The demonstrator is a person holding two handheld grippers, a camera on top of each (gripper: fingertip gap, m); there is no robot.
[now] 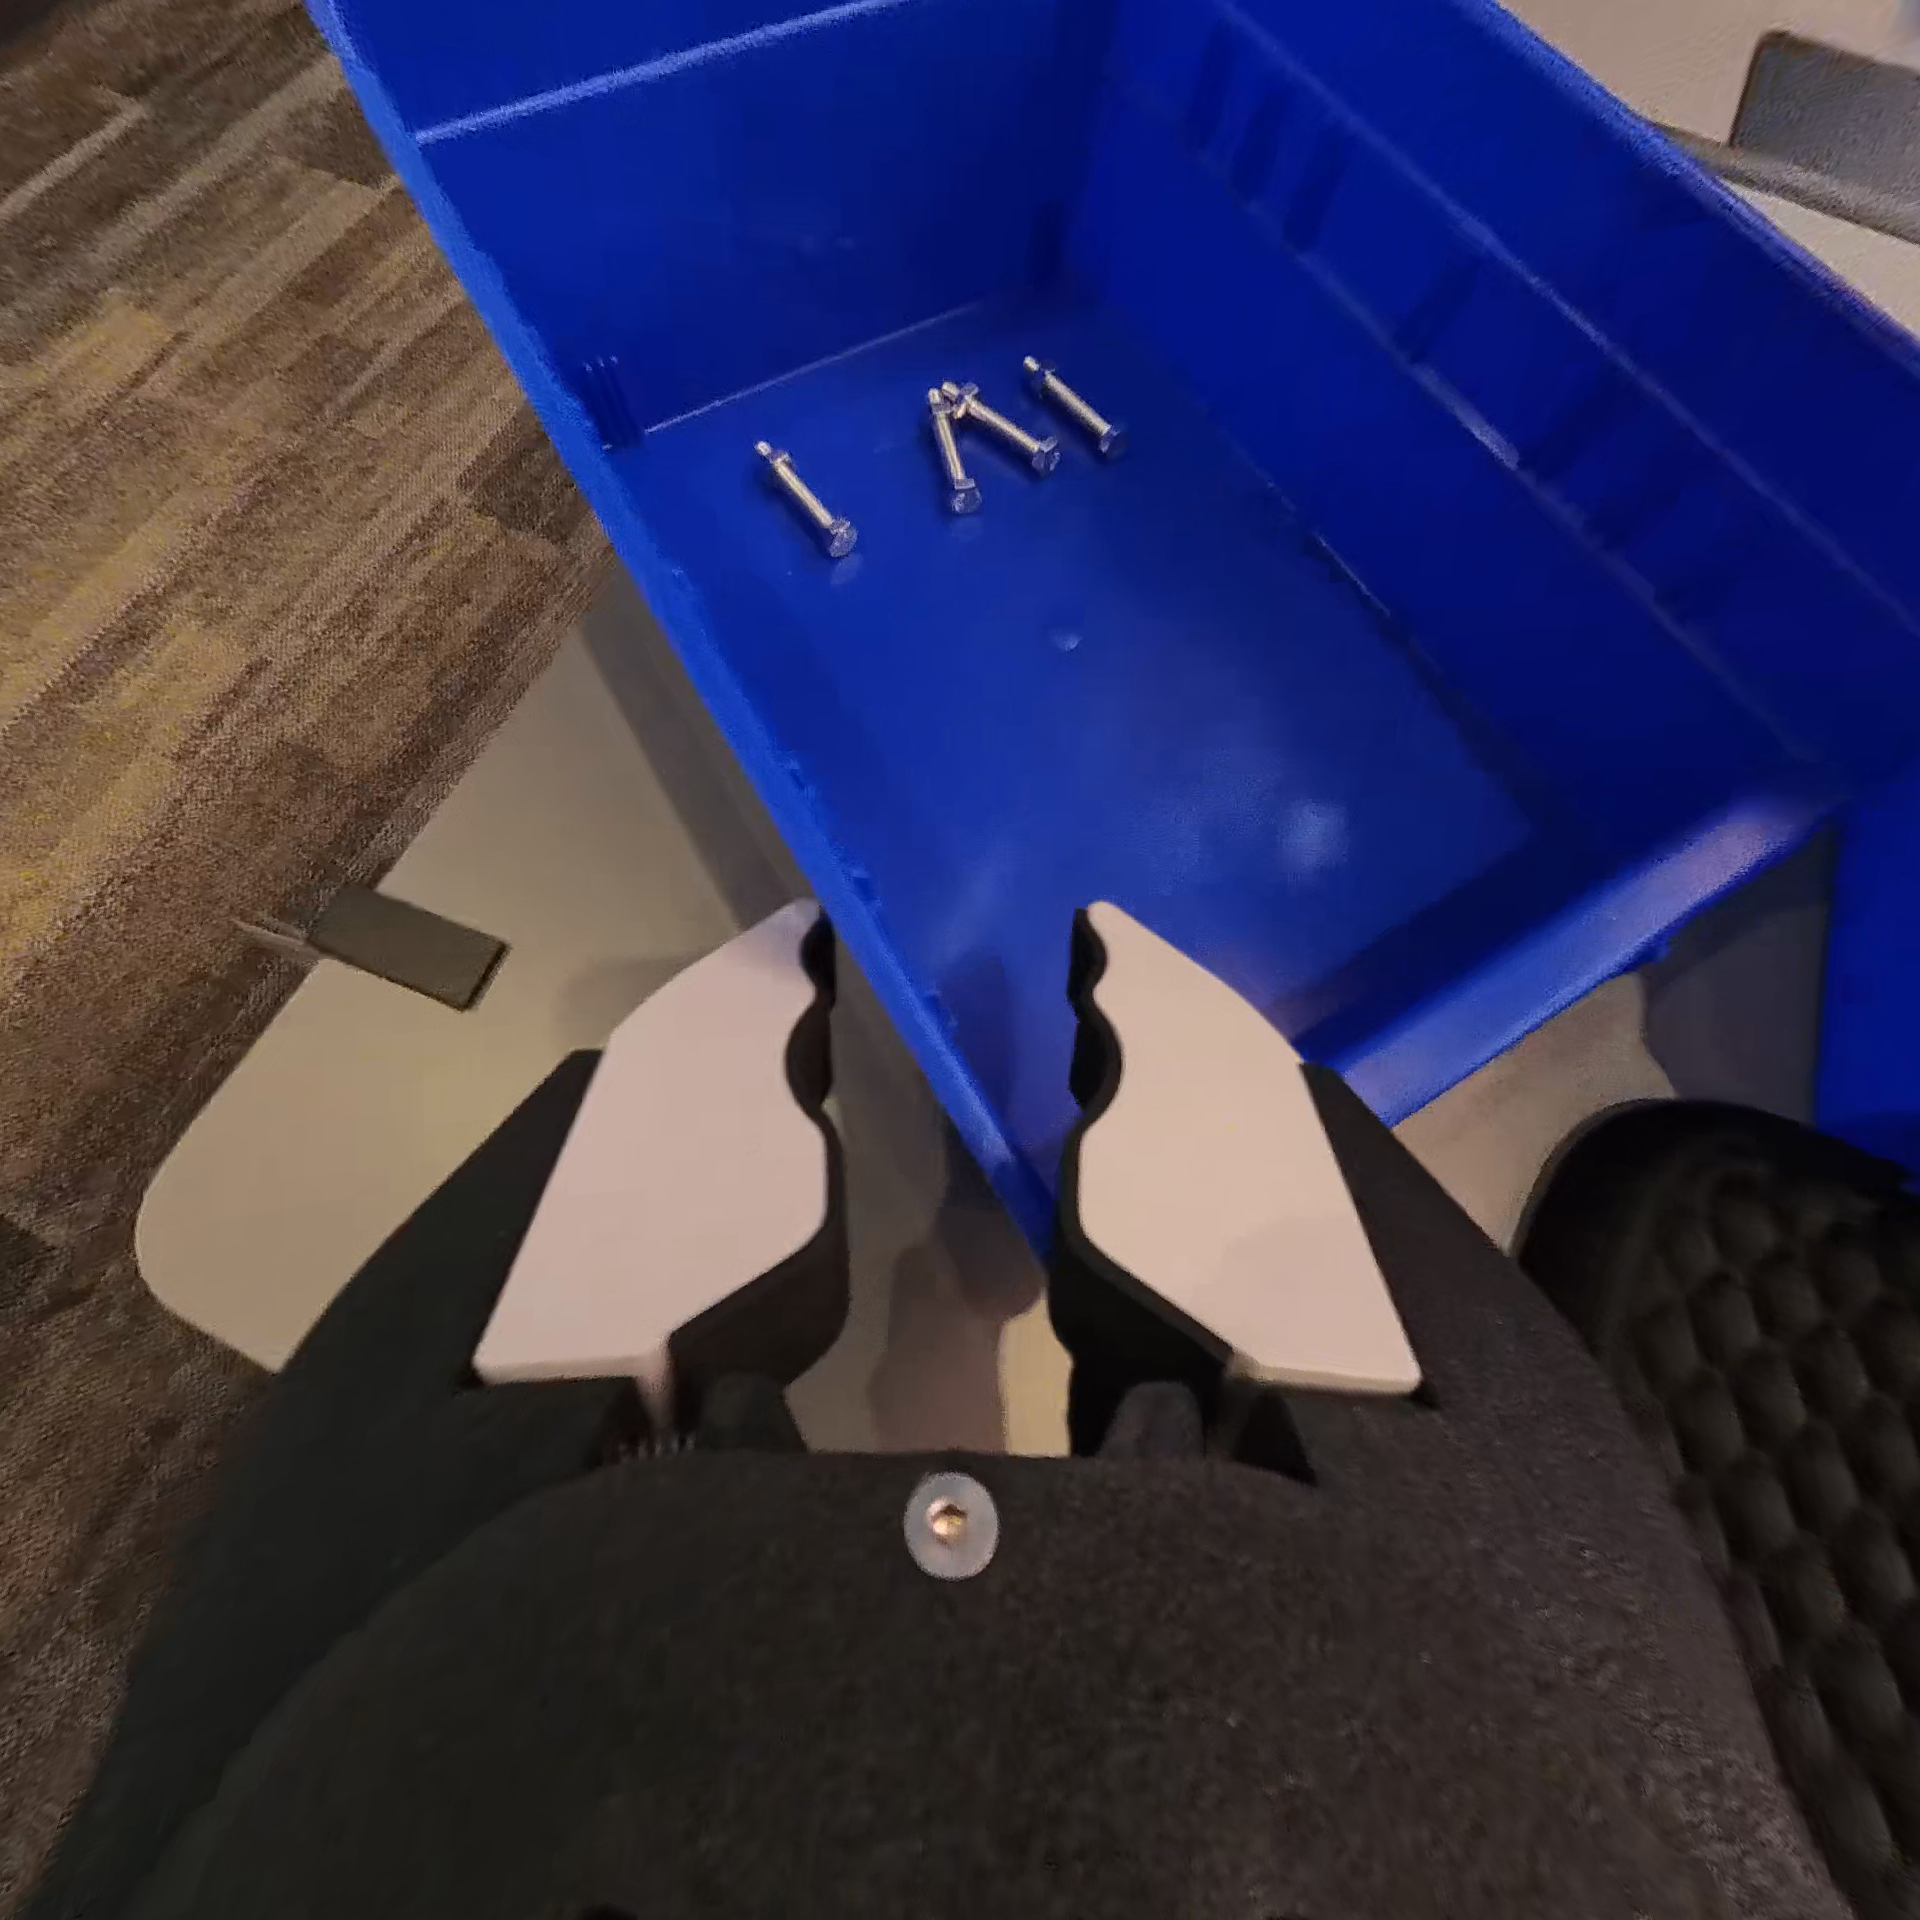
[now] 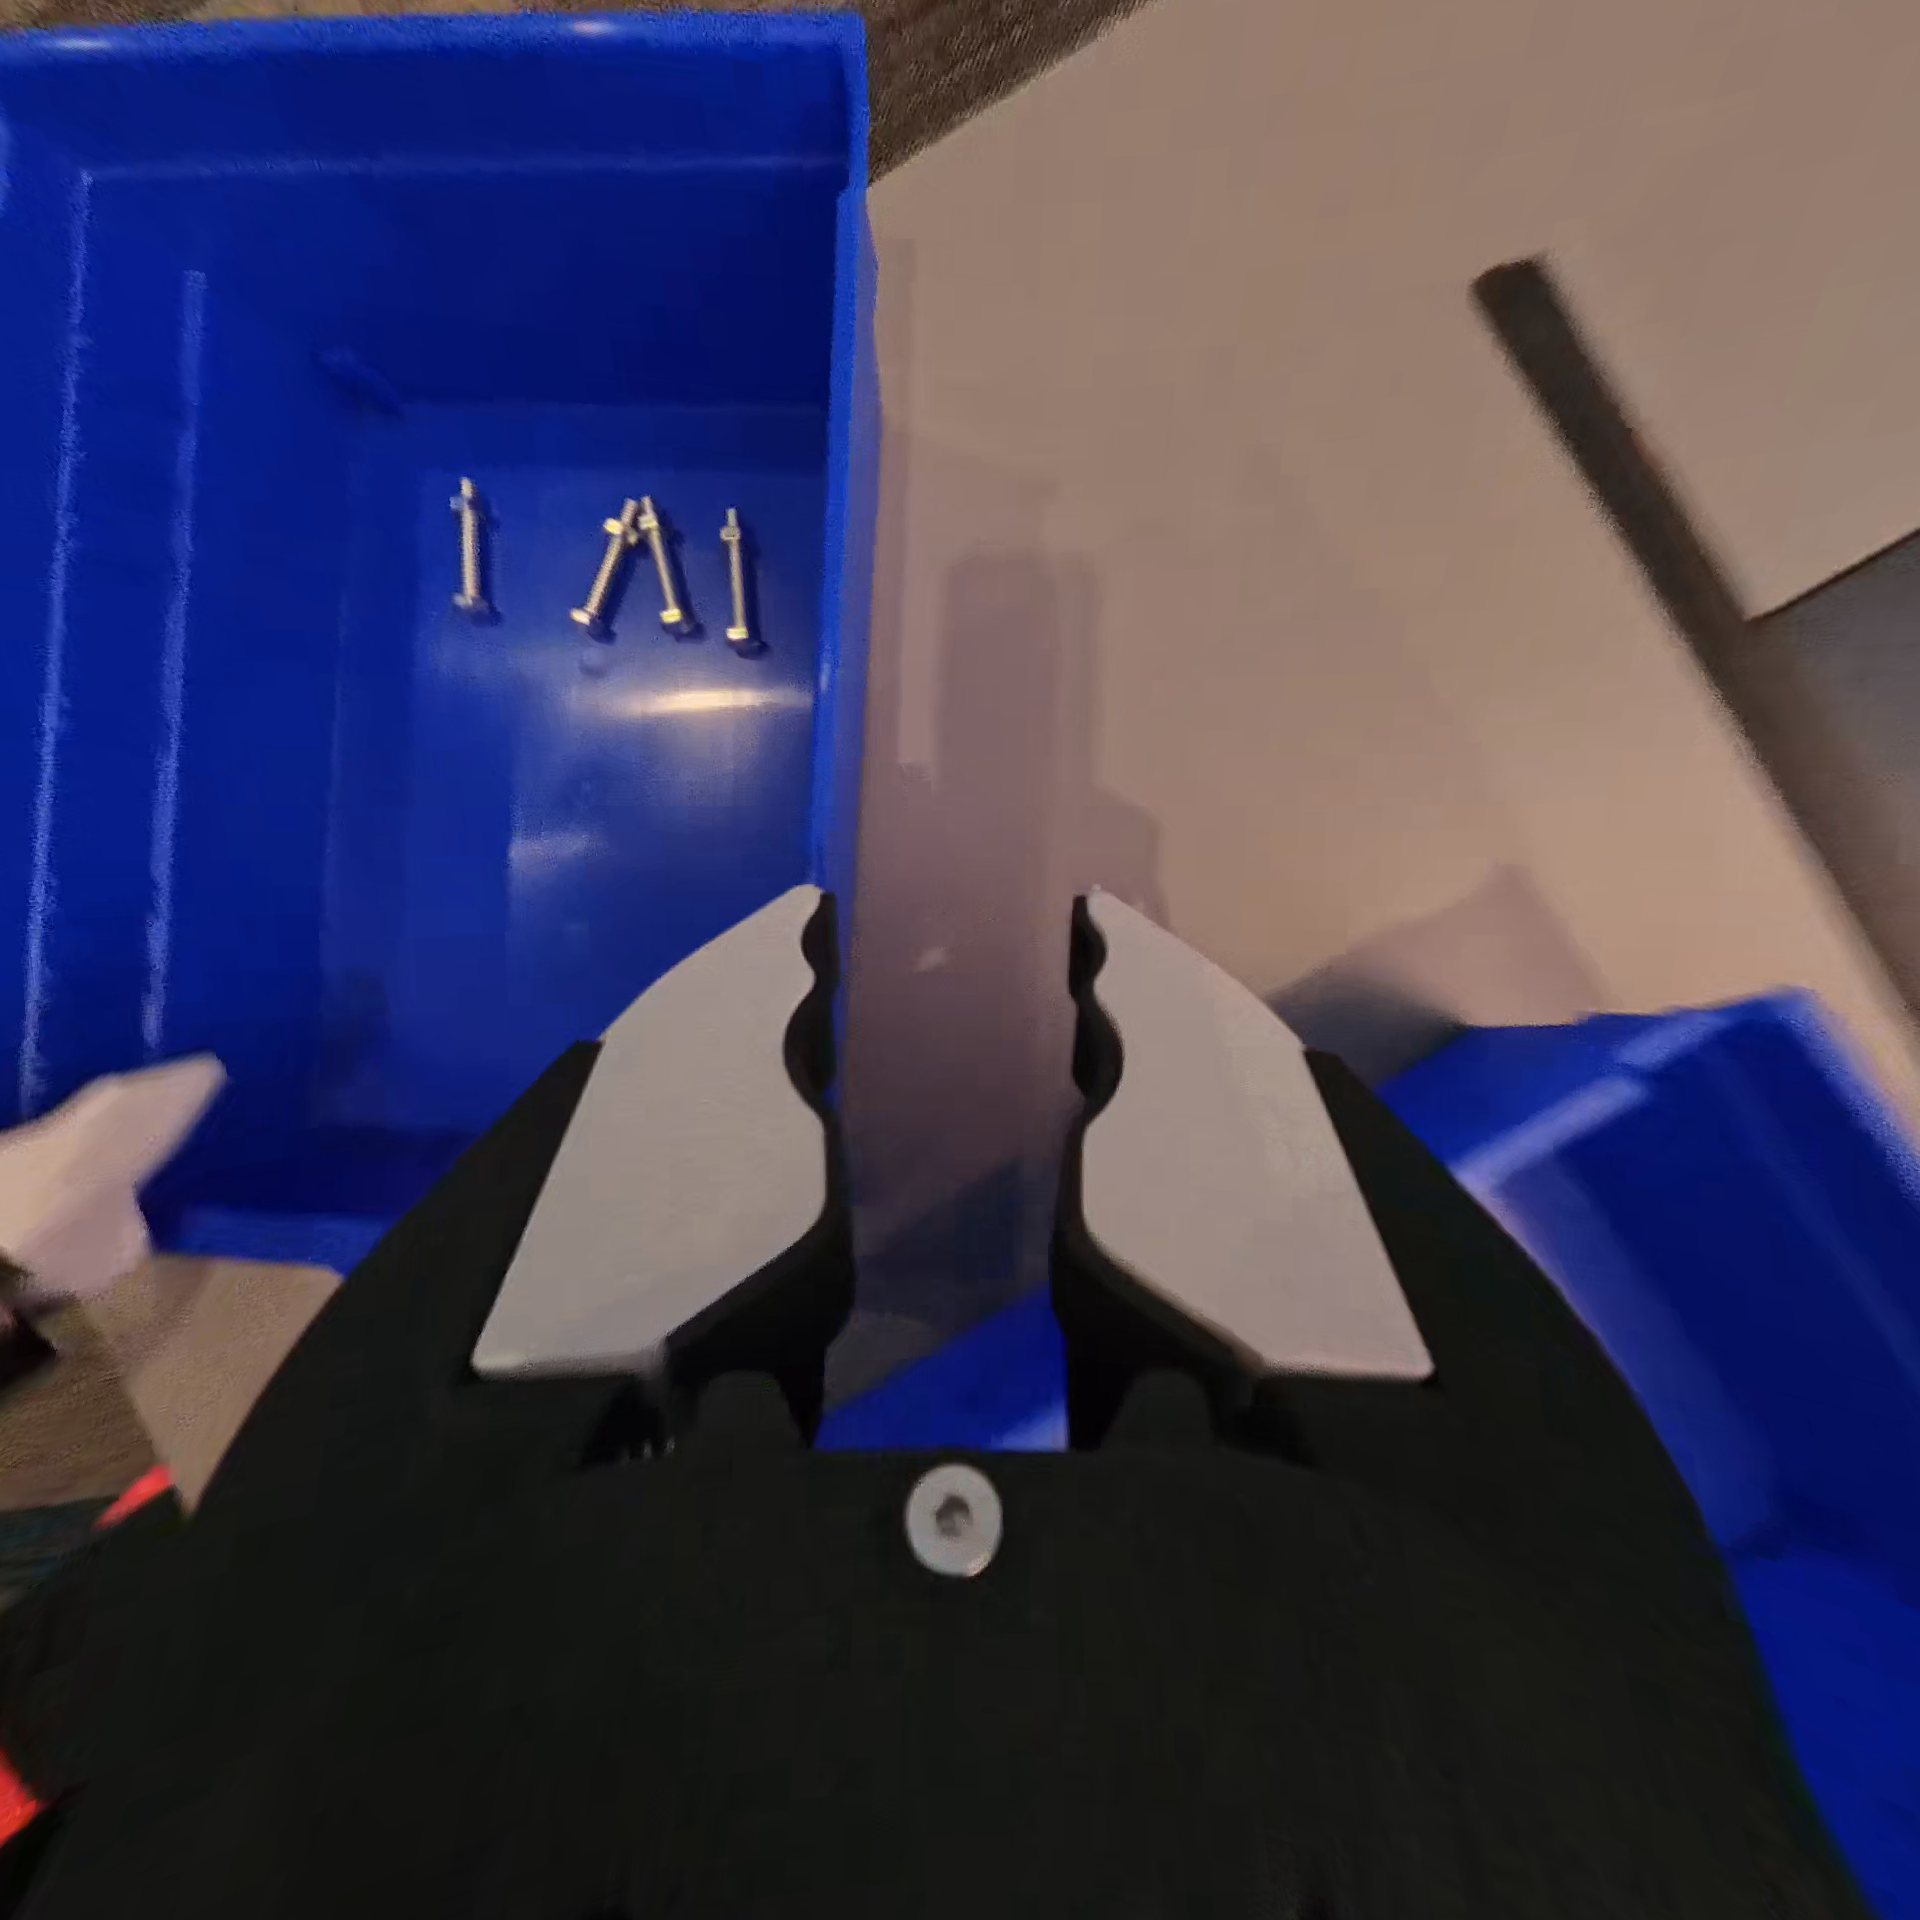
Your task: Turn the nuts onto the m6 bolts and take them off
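Several silver bolts (image 1: 997, 447) with nuts near their tips lie at the far end of a big blue bin (image 1: 1143, 748). They also show in the right wrist view (image 2: 623, 566), inside the same bin (image 2: 260, 727). My left gripper (image 1: 948, 920) is open and empty, held above the bin's near left wall, well short of the bolts. My right gripper (image 2: 951, 904) is open and empty, held over the pale table (image 2: 1299, 468) just right of the bin's right wall. The left gripper's pale finger (image 2: 94, 1153) shows at the left edge.
A second blue bin (image 2: 1714, 1247) stands at the near right of the table. A dark bar (image 2: 1662, 540) crosses the table's far right. Patterned carpet (image 1: 208, 468) lies beyond the table's left edge. A black mesh chair (image 1: 1745, 1403) sits at the near right.
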